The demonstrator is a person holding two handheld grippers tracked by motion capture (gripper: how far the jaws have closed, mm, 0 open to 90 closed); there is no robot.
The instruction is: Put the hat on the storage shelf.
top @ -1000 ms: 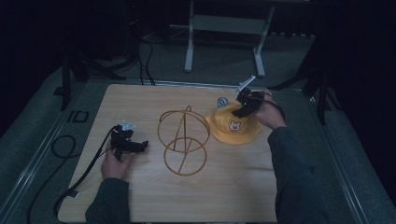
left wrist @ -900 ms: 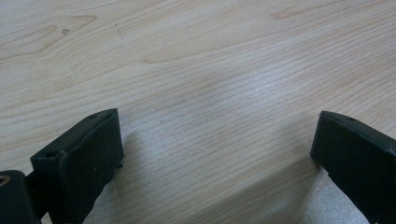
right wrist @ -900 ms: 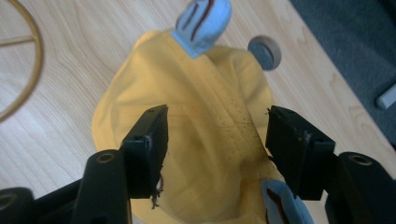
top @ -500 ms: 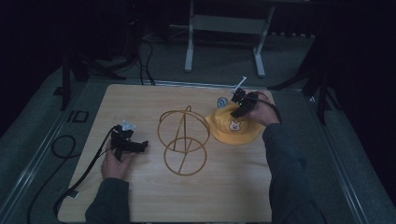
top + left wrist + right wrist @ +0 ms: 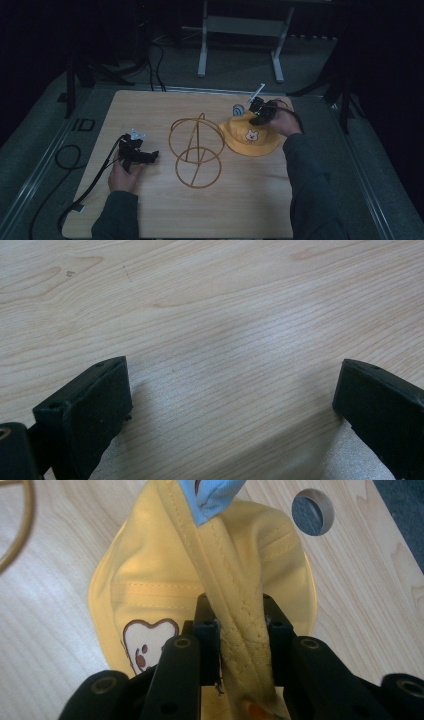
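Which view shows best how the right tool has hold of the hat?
The right gripper view: the tool pinches the yellow hat's folded brim. The high view shows the hat small, beside a wire stand; the left gripper view faces the table.

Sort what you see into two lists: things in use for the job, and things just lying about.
In use: yellow hat, its brim pinched by the right gripper.
Lying about: gold wire stand; left gripper, open, resting on the wooden table.
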